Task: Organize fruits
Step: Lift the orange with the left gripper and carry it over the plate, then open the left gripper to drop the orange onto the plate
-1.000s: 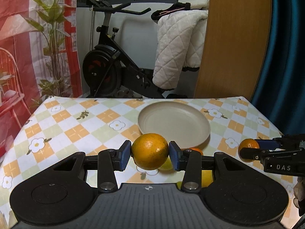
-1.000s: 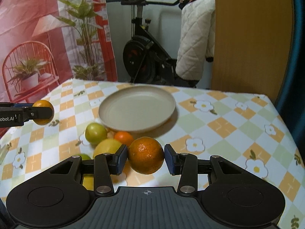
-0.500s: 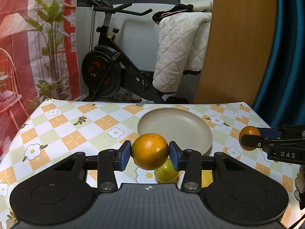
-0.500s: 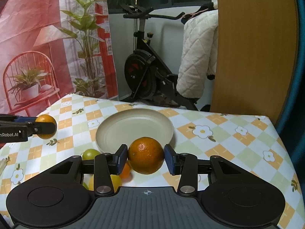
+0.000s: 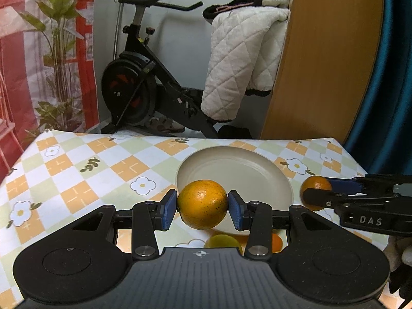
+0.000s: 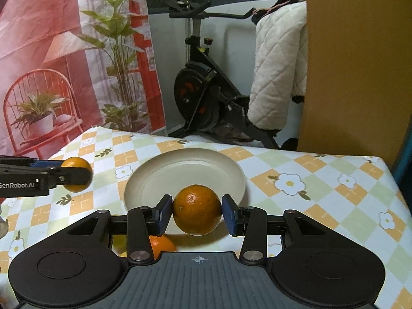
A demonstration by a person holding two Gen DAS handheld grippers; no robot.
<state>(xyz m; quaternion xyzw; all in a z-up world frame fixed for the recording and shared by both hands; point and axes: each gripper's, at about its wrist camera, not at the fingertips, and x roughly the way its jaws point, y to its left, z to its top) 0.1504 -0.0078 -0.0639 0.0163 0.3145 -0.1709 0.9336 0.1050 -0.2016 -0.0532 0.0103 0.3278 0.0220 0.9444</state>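
Note:
My left gripper (image 5: 202, 209) is shut on an orange (image 5: 202, 200), held above the near rim of a beige plate (image 5: 247, 170). In the right wrist view my right gripper (image 6: 197, 212) is shut on a darker orange (image 6: 197, 206), also over the plate's (image 6: 180, 172) near edge. Each gripper shows in the other's view: the right gripper (image 5: 319, 193) at the plate's right side, the left gripper (image 6: 77, 173) at its left. The plate holds no fruit.
A yellow-green fruit (image 5: 222, 242) and a small orange fruit (image 5: 276, 242) lie on the checked tablecloth (image 5: 77, 180) just below the fingers. The small orange fruit (image 6: 161, 246) also peeks out in the right view. An exercise bike (image 6: 206, 97) stands beyond the table's far edge.
Both grippers have moved forward toward the plate, each keeping its orange. The loose fruits have slipped under the fingers and mostly out of sight.

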